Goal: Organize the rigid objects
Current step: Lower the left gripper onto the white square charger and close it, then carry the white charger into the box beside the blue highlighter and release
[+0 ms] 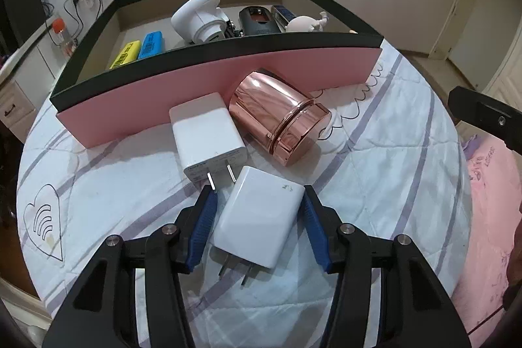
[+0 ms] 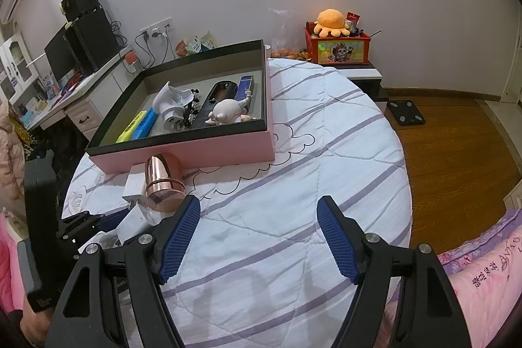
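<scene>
While left gripper (image 1: 257,201) clamps white charger (image 1: 261,224), quilt (image 2: 293,234) (beside) lies bare.

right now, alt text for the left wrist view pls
The left tool brackets a white charger lying on a quilted bedspread. Beyond it lie a second charger and a rose-gold jar against a pink box.

An orange plush octopus (image 2: 330,21) sits on a red printed box (image 2: 337,47) by the wall. A black bathroom scale (image 2: 405,112) lies on the wooden floor (image 2: 456,152).
</scene>
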Tool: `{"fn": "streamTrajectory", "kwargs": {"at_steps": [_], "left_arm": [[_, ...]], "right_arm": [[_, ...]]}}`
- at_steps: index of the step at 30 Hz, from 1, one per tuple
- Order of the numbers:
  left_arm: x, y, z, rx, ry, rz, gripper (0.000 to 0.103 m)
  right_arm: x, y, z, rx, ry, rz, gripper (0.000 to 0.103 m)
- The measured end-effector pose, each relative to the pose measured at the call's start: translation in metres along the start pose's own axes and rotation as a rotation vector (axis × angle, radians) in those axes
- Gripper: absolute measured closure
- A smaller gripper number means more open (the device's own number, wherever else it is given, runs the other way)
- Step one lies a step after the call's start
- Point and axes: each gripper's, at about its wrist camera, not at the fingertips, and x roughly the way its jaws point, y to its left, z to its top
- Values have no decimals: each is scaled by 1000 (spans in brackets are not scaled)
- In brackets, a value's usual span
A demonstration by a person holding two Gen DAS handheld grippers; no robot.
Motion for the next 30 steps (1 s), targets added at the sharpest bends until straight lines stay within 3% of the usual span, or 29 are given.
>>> {"fn": "streamTrajectory", "kwargs": {"at_steps": [7,15,21,30], "left_arm": [[-10,13,-4,-52,6,-27,59],[-26,18,-10,-79,-16,-18,62],[-12,14,-16,-29,21,41,62],[-12,13,-15,-2,29,34,65]], "right_arm": [[-4,7,0,-15,-3,-2,27],[-1,9,2,-20,5,0,27],[3,16,2,-31,13,7,27],[3,13,1,-20,14,-3,27]]}}
